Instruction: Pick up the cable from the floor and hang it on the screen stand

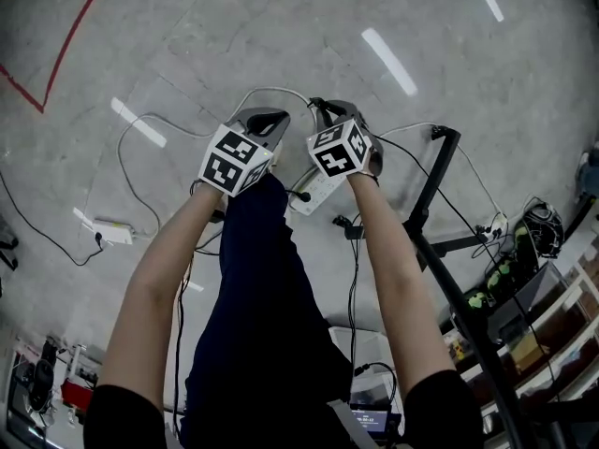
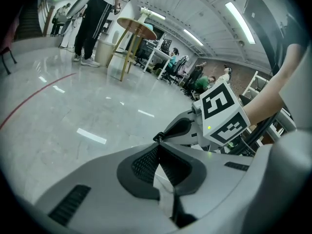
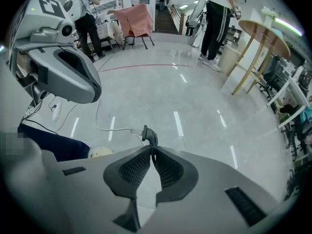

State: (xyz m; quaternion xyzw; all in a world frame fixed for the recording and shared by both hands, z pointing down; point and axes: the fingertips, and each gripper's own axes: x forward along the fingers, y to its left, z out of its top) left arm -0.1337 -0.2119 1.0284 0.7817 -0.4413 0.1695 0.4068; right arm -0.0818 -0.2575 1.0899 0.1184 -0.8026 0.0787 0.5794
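Head view: two bare forearms (image 1: 164,269) are stretched forward over a grey polished floor (image 1: 187,36). The left claw (image 1: 272,116) and the right claw (image 1: 327,110) are held side by side, close together, each backed by a marker cube (image 1: 236,160). A white cable (image 1: 271,89) is seen curving past both tips and trailing away to the left, toward a white power strip (image 1: 112,232) lying on the floor. The black screen stand (image 1: 432,190) is seen to the right of the right claw, apart from it. A red line (image 1: 67,43) is painted on the floor at upper left.

Left gripper view: the left claw's jaws are pressed together at the tips, and nothing is seen between them. The right claw is seen just beyond them, to the right.

Right gripper view: the right claw's jaws are closed on the cable's black angled plug (image 3: 148,134), which is pinched at the very tips. From the plug the white cable is trailed leftward and away over the floor. People (image 3: 214,13) are seen standing far off.
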